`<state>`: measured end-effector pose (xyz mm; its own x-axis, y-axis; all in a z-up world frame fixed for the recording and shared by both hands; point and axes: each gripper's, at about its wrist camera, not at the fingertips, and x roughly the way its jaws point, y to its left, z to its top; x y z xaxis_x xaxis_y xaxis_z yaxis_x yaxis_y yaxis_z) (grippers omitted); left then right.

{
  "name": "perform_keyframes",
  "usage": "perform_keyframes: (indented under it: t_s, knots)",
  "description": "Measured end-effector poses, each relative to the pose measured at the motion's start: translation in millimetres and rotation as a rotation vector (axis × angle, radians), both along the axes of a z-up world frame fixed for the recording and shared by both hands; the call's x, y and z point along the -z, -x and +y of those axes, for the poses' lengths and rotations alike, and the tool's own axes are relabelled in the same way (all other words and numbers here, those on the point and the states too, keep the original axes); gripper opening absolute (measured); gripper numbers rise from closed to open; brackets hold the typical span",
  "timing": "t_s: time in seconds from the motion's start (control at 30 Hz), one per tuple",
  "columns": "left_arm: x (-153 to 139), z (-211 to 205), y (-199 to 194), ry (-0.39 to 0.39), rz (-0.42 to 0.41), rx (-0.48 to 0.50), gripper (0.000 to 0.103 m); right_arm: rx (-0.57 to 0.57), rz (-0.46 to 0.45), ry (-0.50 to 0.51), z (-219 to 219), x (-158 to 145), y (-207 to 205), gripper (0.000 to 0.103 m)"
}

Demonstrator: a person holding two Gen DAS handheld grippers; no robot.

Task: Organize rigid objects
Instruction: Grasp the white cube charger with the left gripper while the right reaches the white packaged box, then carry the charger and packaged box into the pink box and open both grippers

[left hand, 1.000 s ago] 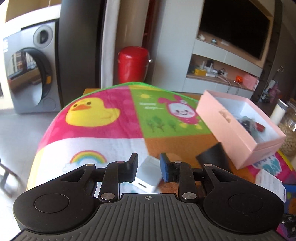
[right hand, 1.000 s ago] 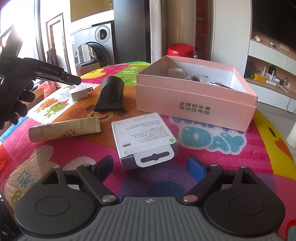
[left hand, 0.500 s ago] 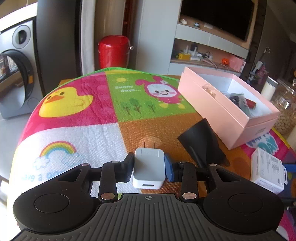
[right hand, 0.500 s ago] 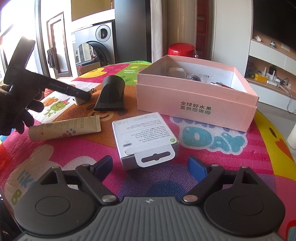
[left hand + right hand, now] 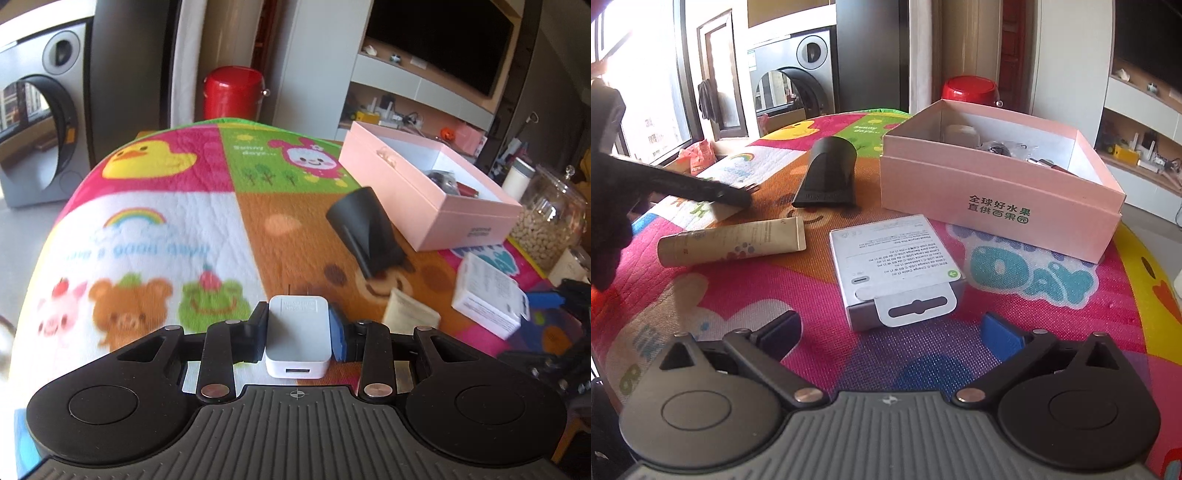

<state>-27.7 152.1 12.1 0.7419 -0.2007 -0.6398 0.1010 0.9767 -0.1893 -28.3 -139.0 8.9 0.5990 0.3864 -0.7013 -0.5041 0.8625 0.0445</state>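
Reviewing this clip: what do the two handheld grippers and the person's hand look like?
Both grippers, left and right, have a grey ribbed body, black round-lobed linkage arms with silver pivot pins, one black finger pad and one blue. The hand on the left gripper wears a black glove.

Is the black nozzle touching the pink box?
Apart. In the right wrist view a strip of mat shows between the black nozzle and the pink box.

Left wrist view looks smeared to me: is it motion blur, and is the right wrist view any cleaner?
Left wrist view: the cartoon-print table mat is streaked, while the gripped white square USB charger stays sharp. Right wrist view: crisp on the white cable box, with window glare blowing out the upper left.
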Motion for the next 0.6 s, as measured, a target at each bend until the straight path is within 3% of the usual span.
perform_keyframes:
  t_s: [0.07,0.27,0.4,0.5,0.6]
  knots:
    - [0,0,9,0.007,-0.001,-0.004,0.038,-0.015,-0.008,0.003,2,-4,1,0.094]
    - [1,0,11,0.038,-0.012,-0.036,0.038,0.013,-0.084,0.026,9,-21,-12,0.094]
    - [-1,-4,13,0.017,-0.006,-0.025,0.037,-0.003,-0.028,0.064,18,-17,-37,0.092]
    - [-2,-8,19,-0.013,-0.001,-0.015,0.037,-0.027,0.037,0.056,21,-14,-41,0.071]
    - [-8,-13,29,-0.025,0.002,0.011,0.037,-0.035,0.01,0.06,18,-27,-24,0.068]
